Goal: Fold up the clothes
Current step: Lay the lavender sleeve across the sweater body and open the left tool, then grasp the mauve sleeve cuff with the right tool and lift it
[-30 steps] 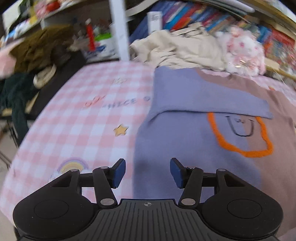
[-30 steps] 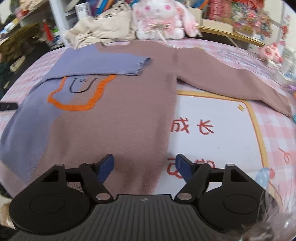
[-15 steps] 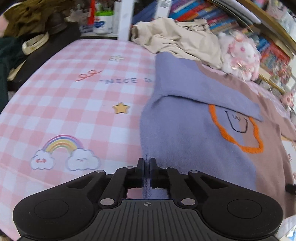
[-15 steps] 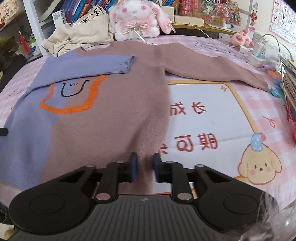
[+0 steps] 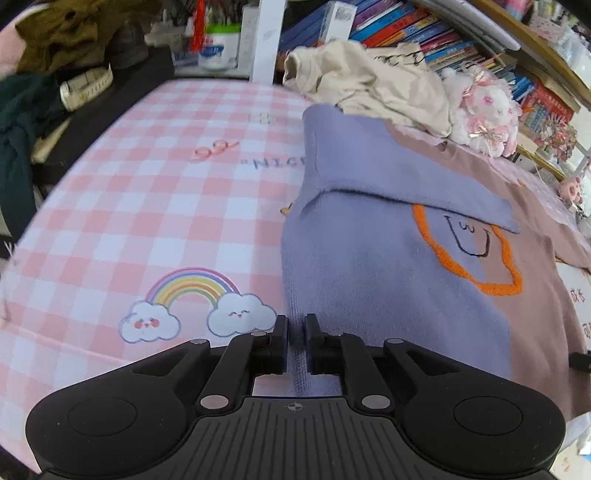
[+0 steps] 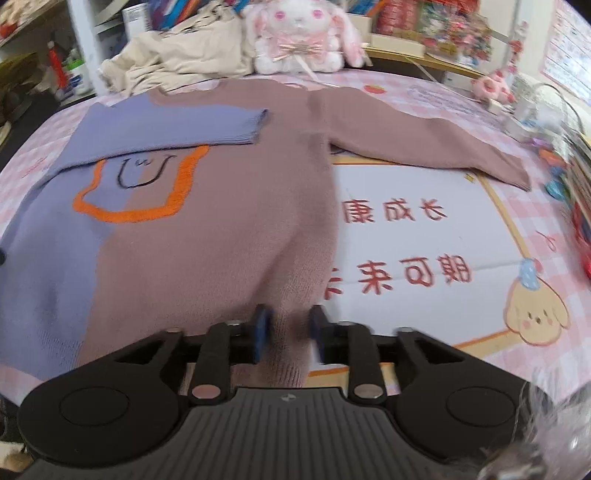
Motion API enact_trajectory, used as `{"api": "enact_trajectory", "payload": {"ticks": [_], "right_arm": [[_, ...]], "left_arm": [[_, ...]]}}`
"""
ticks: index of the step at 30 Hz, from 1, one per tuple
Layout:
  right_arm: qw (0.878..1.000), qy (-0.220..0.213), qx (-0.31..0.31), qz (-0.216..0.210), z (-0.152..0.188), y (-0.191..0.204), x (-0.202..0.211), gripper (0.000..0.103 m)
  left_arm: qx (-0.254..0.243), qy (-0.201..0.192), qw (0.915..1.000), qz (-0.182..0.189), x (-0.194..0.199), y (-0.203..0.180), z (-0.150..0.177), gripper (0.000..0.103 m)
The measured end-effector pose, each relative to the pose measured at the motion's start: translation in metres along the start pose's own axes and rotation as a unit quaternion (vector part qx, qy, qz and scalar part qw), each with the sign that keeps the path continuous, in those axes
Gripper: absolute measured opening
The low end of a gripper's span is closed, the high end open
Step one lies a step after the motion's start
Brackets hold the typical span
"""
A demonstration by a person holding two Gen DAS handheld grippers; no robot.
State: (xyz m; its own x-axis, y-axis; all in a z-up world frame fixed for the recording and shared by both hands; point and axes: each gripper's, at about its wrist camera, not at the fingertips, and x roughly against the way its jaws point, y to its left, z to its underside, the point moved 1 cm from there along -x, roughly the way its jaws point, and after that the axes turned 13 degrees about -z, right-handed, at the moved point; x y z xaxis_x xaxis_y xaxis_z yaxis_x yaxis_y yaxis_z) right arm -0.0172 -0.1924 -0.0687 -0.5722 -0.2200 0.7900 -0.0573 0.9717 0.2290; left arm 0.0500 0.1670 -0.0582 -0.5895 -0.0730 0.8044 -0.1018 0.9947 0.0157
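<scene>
Sweater [image 6: 207, 236] hem is pinched at both near corners. Our left gripper [image 5: 295, 339] has its jaws nearly shut on the lilac hem corner; a strip of knit runs between the fingers. Our right gripper [image 6: 290, 334] clamps a thicker bunch of the mauve hem corner, so its jaws stand wider apart, with fabric filling the gap.

Outward from the jaws: the sweater lies flat, front up, on the pink checked bedsheet [image 5: 155, 206], hem toward us and neck away. The orange outline patch [image 6: 136, 184] sits on its chest.

Progress, as we judge it:
- Lilac sleeve [image 6: 173, 127] is already folded across the chest, cuff near the centre.
- Mauve sleeve [image 6: 424, 144] is not yet folded; it lies stretched out to our right over the printed sheet.
- Body not yet folded. With both hem corners gripped, the likely step is bringing the hem up toward the neck, though that sleeve probably wants tucking in first.

Beyond the neck: a crumpled beige garment [image 6: 177, 62] and a plush rabbit [image 6: 299, 33], both just past the collar.

Containers: none in play. Bookshelves [image 5: 424, 40] behind hold books; the details are too blurred to read.
</scene>
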Motion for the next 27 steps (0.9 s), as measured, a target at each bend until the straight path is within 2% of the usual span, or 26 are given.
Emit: {"api": "enact_trajectory", "payload": {"ticks": [3,4,6,8,11,17,21,23,27], "right_arm": [[0.999,-0.018,-0.034,-0.006,0.002,-0.005,0.014,0.039],[0.999,-0.021,-0.040,-0.003,0.002,-0.006,0.017,0.039],[0.998,-0.026,-0.050,0.003,0.003,-0.009,0.024,0.039],[0.998,-0.031,-0.062,0.008,0.004,-0.012,0.029,0.039],[0.996,-0.034,-0.075,0.017,0.004,-0.020,0.036,0.041],[0.994,-0.048,-0.089,0.039,-0.013,-0.058,0.042,0.043],[0.993,-0.053,-0.097,0.043,-0.036,-0.102,0.038,0.047],[0.993,-0.052,-0.100,0.047,-0.047,-0.127,0.033,0.047],[0.992,-0.051,-0.102,0.045,-0.073,-0.177,0.023,0.047]], "left_arm": [[-0.012,-0.017,0.9998,0.000,0.016,-0.004,0.000,0.015],[-0.015,-0.019,0.9997,0.002,0.021,-0.006,0.000,0.020],[-0.020,-0.023,0.9995,0.006,0.026,-0.013,0.001,0.034],[-0.024,-0.028,0.9992,0.012,0.030,-0.021,0.002,0.053],[-0.035,-0.034,0.9986,0.020,0.031,-0.037,0.007,0.068],[-0.059,-0.026,0.9975,0.028,0.032,-0.065,0.018,0.085],[-0.052,-0.023,0.9982,0.020,0.035,-0.077,0.023,0.088],[-0.040,-0.021,0.9989,0.006,0.036,-0.083,0.026,0.092],[-0.005,-0.009,0.9991,-0.042,0.036,-0.098,0.033,0.092]]}}
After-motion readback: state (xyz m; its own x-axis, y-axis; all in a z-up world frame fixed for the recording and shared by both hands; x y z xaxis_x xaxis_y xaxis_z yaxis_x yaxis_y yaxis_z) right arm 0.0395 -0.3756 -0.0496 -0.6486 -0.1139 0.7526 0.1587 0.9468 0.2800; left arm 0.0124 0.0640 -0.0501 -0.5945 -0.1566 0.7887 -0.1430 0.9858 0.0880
